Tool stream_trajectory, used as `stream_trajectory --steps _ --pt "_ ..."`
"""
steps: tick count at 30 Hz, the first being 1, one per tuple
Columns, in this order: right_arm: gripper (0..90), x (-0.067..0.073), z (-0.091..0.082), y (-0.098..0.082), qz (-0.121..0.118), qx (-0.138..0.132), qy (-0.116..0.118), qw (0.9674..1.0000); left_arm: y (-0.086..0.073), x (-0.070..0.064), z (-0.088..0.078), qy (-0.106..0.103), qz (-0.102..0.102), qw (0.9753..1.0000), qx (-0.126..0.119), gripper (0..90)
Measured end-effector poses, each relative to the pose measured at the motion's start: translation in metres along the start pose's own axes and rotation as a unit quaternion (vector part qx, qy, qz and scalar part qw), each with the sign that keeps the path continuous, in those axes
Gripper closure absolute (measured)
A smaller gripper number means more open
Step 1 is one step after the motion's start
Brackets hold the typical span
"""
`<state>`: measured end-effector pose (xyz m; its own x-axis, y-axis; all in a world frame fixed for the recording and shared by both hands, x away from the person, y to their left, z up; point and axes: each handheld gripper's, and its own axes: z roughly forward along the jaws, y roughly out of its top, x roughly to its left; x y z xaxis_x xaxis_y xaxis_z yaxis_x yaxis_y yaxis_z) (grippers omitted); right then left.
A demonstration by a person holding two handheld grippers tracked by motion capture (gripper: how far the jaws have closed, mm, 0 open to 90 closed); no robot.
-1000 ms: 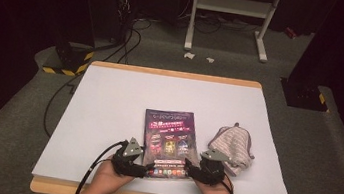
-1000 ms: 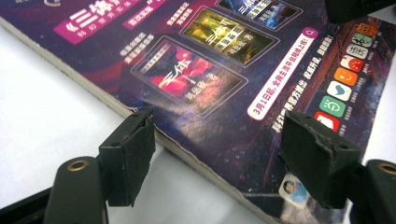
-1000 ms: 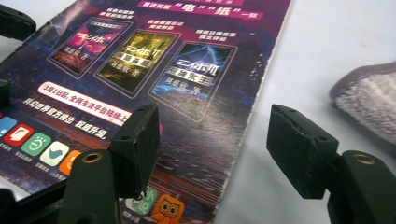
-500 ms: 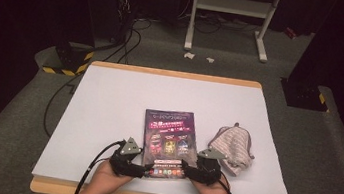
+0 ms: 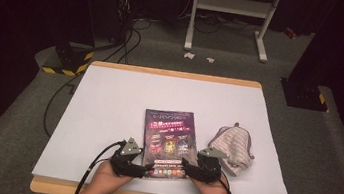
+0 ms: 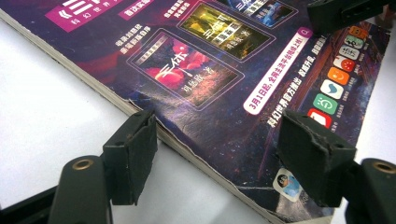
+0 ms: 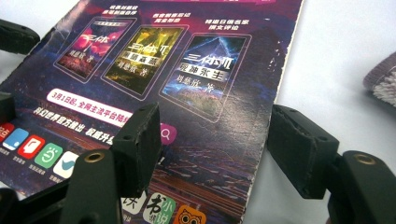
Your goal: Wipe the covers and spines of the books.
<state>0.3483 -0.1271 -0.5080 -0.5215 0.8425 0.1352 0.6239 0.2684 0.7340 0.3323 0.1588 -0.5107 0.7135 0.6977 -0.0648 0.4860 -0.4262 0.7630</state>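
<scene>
Near the front edge of the white surface (image 5: 106, 118) lies a magazine (image 5: 169, 137) with a dark purple cover, flat and closed, its short bottom edge toward the person. Both tongs sit at that bottom edge, 1 at each corner.

On the person's left, the left tongs (image 5: 143, 168) straddle the bottom left corner of the magazine. From the left gripper view, its 2 black jaws stand wide apart: 1 jaw is off the cover beside the spine edge, just about touching the page block, and the other hangs over the printed cover near the row of coloured app icons (image 6: 332, 88). The pads do not press on the magazine (image 6: 196, 65).

At the opposite corner, the right tongs (image 5: 189, 169) straddle the magazine's right edge. In the right gripper view 1 jaw sits over the cover (image 7: 154, 93) and the other over the bare surface (image 7: 336, 56) beside it; the jaws have just been closing a little, yet they remain wide, with the edge between them and nothing clamped.

Just right of the magazine, apart from it, lies a crumpled striped cloth (image 5: 232, 144).
</scene>
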Motion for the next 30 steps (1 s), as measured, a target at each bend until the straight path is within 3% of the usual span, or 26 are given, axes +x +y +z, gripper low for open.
stream_trajectory --steps 7,17,30 --pt "36.3 0.001 -0.004 0.001 -0.001 -0.02 0.003 0.9998 0.0 0.0 0.0 0.003 0.0 1.0 -0.001 29.3" --pt "36.9 0.011 -0.017 0.007 -0.014 -0.073 0.006 0.9972 -0.001 -0.001 -0.001 0.009 0.001 1.0 -0.003 30.0" --pt "37.9 0.025 -0.022 0.009 -0.035 -0.095 0.017 0.9947 -0.002 -0.001 -0.002 0.014 -0.001 0.9999 -0.006 30.4"
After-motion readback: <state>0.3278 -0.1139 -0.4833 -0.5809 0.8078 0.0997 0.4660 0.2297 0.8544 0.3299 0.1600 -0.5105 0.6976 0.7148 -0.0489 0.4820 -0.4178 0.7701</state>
